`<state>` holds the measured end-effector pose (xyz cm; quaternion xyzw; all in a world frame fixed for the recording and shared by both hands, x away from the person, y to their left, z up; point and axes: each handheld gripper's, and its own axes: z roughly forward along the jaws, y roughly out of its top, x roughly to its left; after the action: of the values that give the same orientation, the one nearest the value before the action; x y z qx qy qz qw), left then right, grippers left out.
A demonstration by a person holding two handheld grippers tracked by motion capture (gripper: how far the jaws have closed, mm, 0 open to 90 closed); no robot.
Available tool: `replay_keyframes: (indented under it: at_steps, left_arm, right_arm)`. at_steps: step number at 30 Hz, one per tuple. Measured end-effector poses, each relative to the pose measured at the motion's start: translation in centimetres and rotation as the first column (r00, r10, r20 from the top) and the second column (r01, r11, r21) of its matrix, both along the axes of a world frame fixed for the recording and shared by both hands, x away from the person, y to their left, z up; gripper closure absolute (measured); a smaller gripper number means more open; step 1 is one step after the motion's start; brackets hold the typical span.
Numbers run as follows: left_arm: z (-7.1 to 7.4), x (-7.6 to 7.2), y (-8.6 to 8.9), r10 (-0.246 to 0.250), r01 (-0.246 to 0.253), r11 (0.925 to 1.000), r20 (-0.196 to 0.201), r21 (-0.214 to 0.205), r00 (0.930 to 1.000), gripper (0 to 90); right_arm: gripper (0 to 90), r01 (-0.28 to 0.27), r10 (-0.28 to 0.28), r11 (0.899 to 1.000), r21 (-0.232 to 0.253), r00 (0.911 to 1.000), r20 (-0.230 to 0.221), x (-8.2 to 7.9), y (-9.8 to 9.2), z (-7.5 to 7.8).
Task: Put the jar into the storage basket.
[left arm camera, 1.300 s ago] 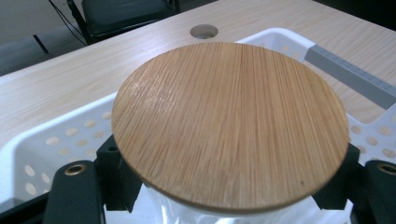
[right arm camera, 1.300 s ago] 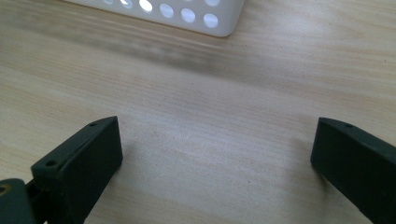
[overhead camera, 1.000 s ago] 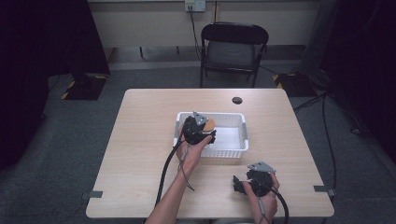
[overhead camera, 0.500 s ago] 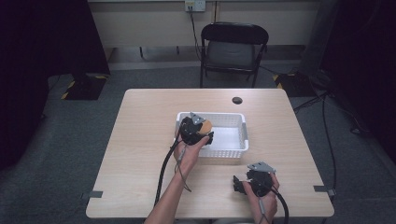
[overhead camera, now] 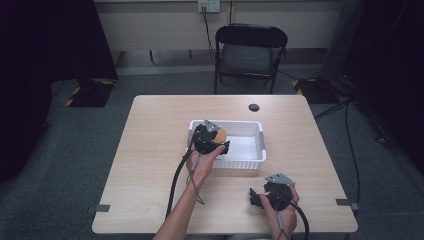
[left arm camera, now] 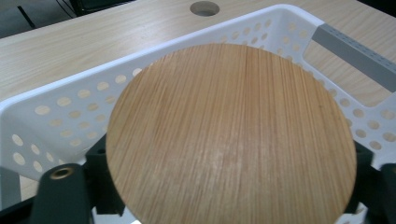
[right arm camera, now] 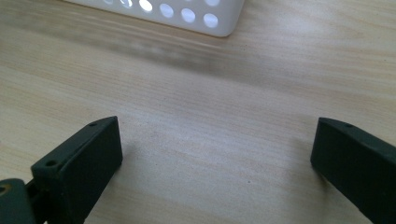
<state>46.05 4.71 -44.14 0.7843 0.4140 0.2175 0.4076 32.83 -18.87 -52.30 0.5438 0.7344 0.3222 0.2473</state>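
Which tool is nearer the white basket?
Left. The left tool holds a wooden disc over the white basket's left end; the right tool sits open on the table, short of its near wall.

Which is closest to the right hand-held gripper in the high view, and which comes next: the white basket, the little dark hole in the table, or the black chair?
1. White basket: just beyond the right hand-held gripper, mid-table.
2. Dark hole: past the basket, near the far edge.
3. Black chair: behind the table.
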Motion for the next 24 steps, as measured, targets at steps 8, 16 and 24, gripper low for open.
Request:
replay_keyframes:
  at_steps: [8,16,24]
  left_arm:
    - [-0.09,0.18,-0.05,-0.019,0.019,0.9997,-0.005,-0.015,0.9998,9.9]
    - [0.01,0.02,0.04,0.021,-0.021,0.9996,0.012,-0.017,0.9997,1.9]
    - [0.66,-0.28,0.60,0.027,-0.026,0.9983,0.018,-0.053,0.9995,1.9]
  right_arm:
    - [1.2,0.000,0.000,1.000,0.000,1.0000,0.000,0.00,0.00,0.00]
    - [1.2,0.000,0.000,1.000,0.000,1.0000,0.000,0.00,0.00,0.00]
    - [1.2,0.000,0.000,1.000,0.000,1.0000,0.000,0.00,0.00,0.00]
